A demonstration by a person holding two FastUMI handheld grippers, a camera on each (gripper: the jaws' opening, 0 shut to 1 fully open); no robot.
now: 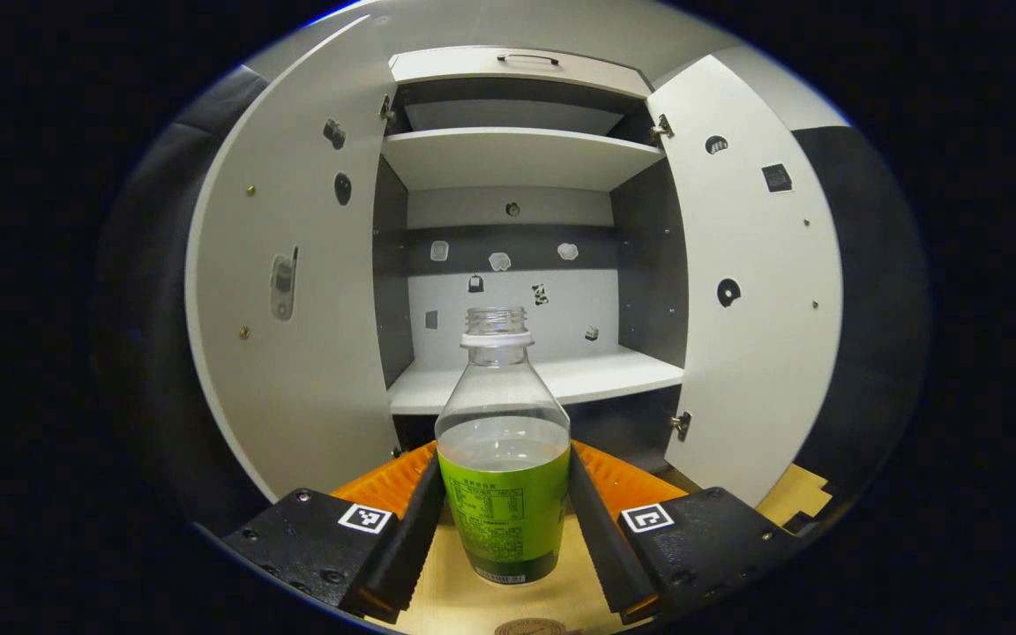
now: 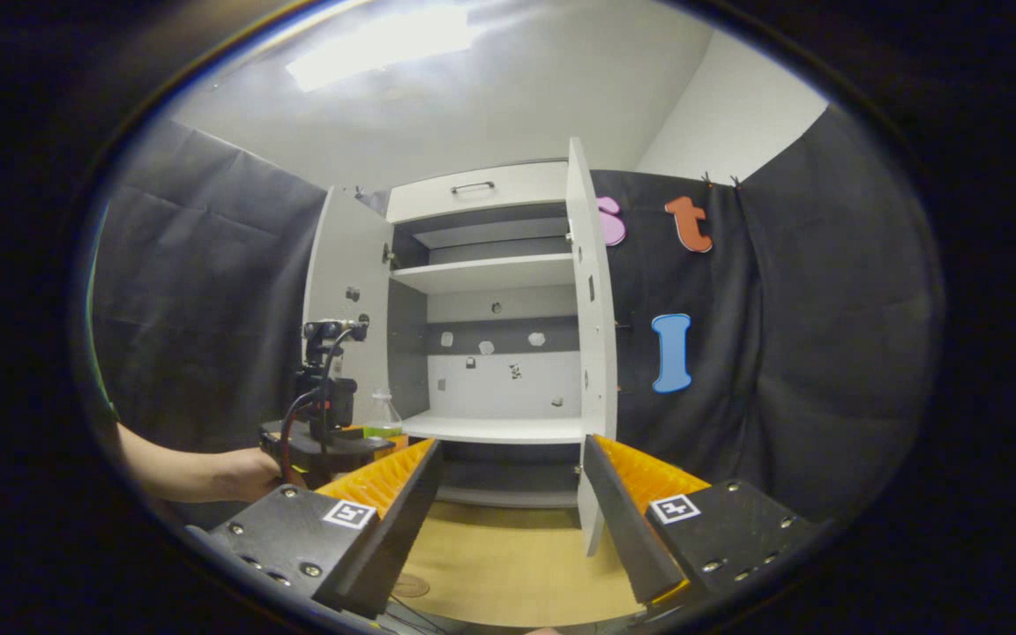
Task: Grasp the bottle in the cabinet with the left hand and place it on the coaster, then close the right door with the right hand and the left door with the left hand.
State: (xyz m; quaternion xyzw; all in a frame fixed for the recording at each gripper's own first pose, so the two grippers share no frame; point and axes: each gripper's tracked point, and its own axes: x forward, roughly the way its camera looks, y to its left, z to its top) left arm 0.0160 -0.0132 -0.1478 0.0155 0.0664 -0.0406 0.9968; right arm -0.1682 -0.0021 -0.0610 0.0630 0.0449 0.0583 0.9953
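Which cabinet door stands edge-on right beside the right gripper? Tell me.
The right door. In the right gripper view it stands edge-on just above the right gripper, while the left door swings away, beyond the left gripper.

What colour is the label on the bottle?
Green, on the bottle; clearest in the left gripper view.

Bottle (image 1: 503, 459): clear, green label with dark band at base, white neck ring. Cabinet (image 1: 517, 159): white doors and shelves, grey side walls, grey band across white back panel. Bench (image 2: 517, 556): pale wood. Coaster (image 2: 408, 585): brown.
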